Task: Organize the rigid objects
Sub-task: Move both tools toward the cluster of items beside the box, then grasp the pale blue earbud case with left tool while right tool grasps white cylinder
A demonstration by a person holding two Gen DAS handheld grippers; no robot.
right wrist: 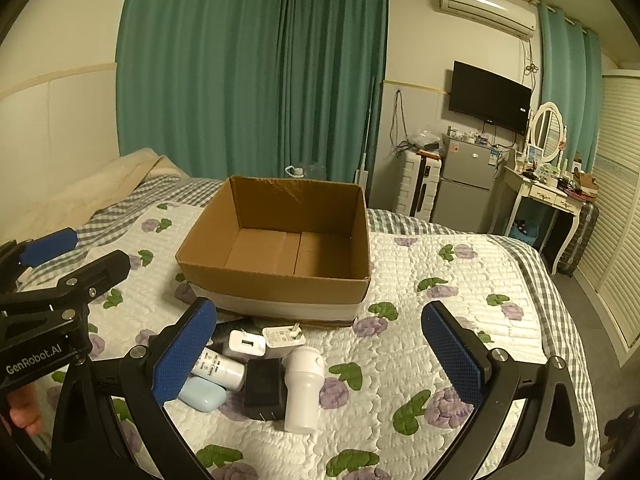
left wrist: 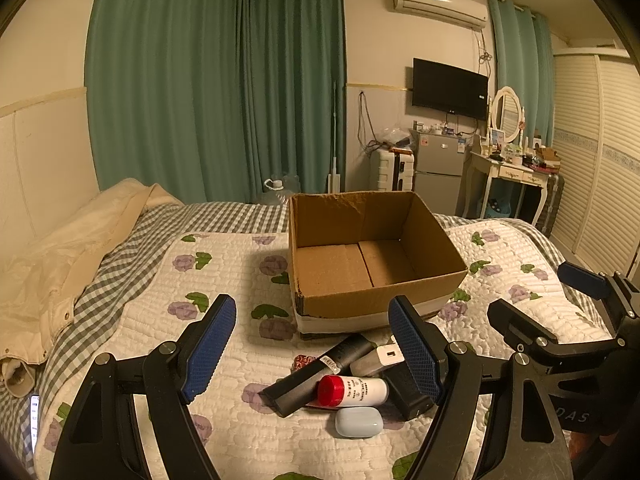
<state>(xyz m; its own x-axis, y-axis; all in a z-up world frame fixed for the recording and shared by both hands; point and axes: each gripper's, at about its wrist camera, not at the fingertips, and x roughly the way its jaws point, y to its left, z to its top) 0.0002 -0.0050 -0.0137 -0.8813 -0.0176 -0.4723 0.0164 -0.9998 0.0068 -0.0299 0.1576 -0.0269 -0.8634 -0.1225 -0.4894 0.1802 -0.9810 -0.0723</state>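
An open, empty cardboard box (left wrist: 372,280) (right wrist: 276,284) stands on the bed. In front of it lies a pile of small objects: a white bottle with a red cap (left wrist: 352,390), a long black case (left wrist: 320,372), a pale blue case (left wrist: 358,422) (right wrist: 202,394), a white charger (right wrist: 246,344), a second white plug (right wrist: 282,338), a black adapter (right wrist: 264,388) and a white cylinder (right wrist: 304,388). My left gripper (left wrist: 316,352) is open above the pile. My right gripper (right wrist: 320,356) is open above the pile, holding nothing.
The bed has a white flowered quilt (right wrist: 420,320) over a checked sheet. A cream duvet (left wrist: 60,260) lies at the left. Green curtains, a fridge (right wrist: 468,184), a dressing table (right wrist: 548,196) and a wardrobe stand beyond the bed.
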